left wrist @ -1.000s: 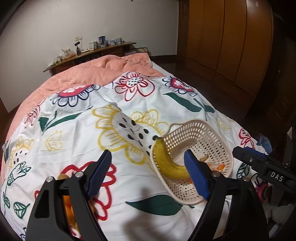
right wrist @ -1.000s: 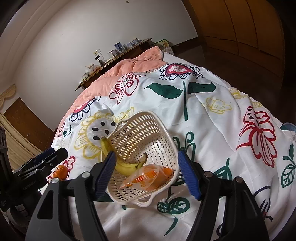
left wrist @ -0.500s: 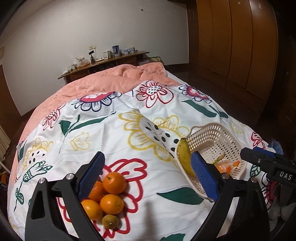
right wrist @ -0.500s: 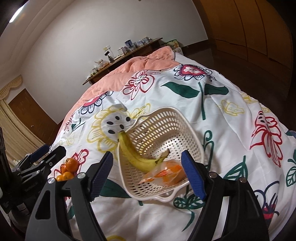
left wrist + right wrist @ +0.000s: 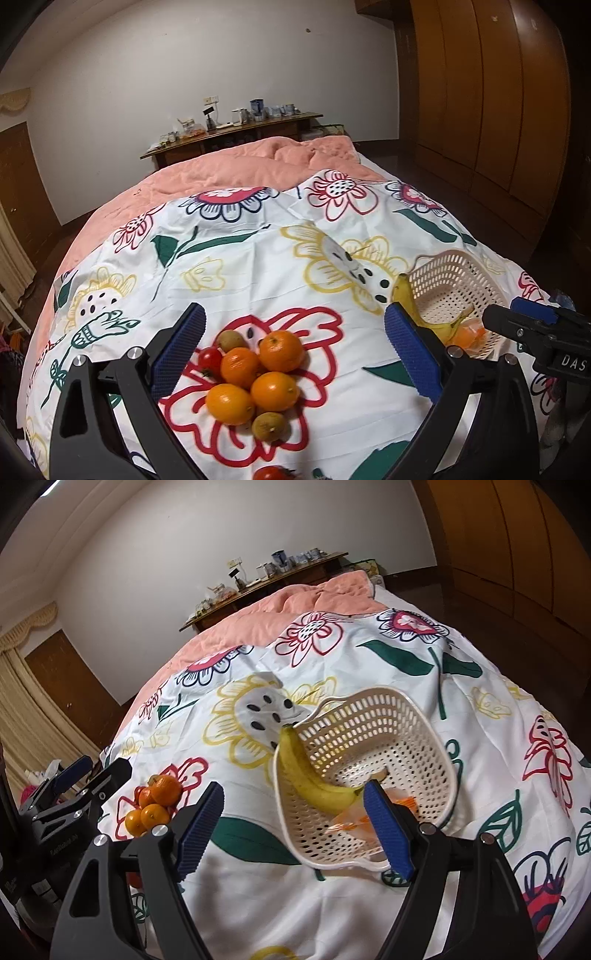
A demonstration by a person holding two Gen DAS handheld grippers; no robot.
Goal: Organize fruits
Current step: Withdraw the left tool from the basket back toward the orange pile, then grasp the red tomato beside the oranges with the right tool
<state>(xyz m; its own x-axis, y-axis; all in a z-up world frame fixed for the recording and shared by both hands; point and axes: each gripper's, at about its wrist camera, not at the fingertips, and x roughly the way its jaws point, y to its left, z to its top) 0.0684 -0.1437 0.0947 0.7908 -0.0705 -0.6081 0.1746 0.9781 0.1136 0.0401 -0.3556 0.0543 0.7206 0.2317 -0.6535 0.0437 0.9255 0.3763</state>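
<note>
A pile of oranges [image 5: 258, 373] lies on the flowered bedspread with a cherry tomato [image 5: 209, 360] and two small brown fruits [image 5: 231, 339]. My left gripper [image 5: 294, 314] hovers over this pile, its jaws opening wide and touching nothing. To the right stands a cream perforated basket [image 5: 454, 280] with a banana [image 5: 406, 295] leaning on its rim. In the right wrist view the basket [image 5: 406, 701] holds the banana [image 5: 306, 775] and a clear bag of orange pieces [image 5: 354, 819]. My right gripper [image 5: 293, 792] hangs open in front of the basket, holding nothing. The oranges [image 5: 162, 790] lie to its left.
Another tomato [image 5: 273, 472] sits at the near edge of the left wrist view. A pink blanket [image 5: 240, 173] covers the far half of the bed. A cluttered wooden shelf [image 5: 236, 129] runs along the back wall. Wooden wardrobes [image 5: 498, 92] stand to the right.
My left gripper has swung left from the basket and banana to the pile of oranges, and its jaws have widened. My right gripper has drawn back slightly from the basket and opened a little.
</note>
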